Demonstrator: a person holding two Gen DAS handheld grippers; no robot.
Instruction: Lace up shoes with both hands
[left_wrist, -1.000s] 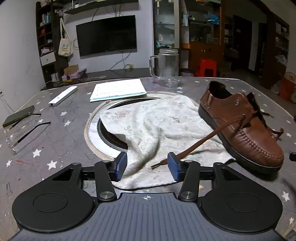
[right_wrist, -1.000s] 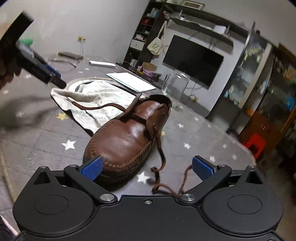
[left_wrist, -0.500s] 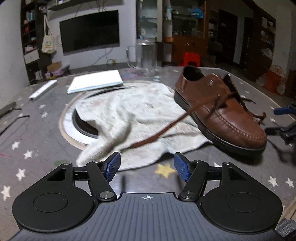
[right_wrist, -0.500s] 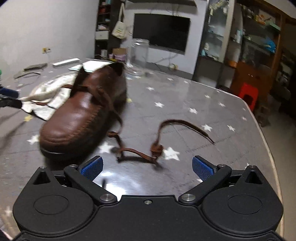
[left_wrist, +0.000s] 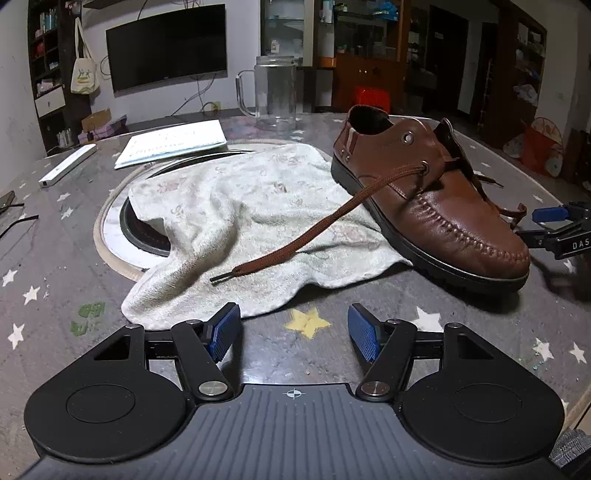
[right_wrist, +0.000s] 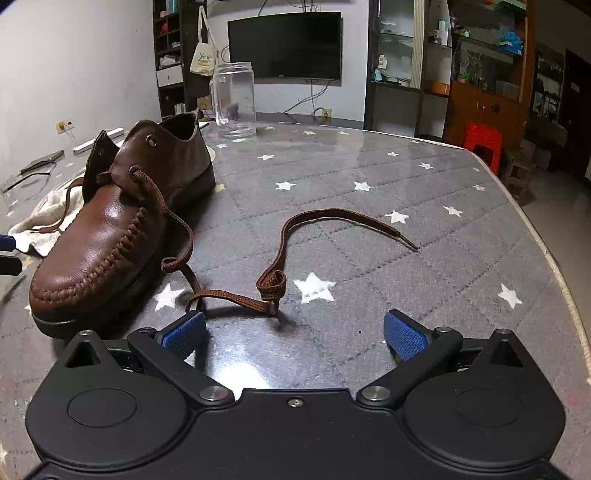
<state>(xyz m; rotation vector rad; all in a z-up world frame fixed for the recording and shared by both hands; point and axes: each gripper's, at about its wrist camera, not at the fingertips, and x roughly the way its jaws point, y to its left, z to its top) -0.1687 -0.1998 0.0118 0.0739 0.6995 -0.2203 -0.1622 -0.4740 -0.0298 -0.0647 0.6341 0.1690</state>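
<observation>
A brown leather shoe stands on the star-patterned table, its heel on a white towel; it also shows in the right wrist view. One brown lace end runs from an eyelet across the towel. The other lace end lies looped on the table. My left gripper is open and empty, short of the towel's near edge. My right gripper is open and empty, just short of the looped lace; it shows by the shoe's toe in the left wrist view.
A glass jar with a handle stands behind the shoe. A white notebook and a white bar lie at the back left. The towel covers a round recess in the table. The table edge runs on the right.
My left gripper has backed away from the lace tip and opened wider. My right gripper has swung right from the shoe's toe toward the looped lace on the table.
</observation>
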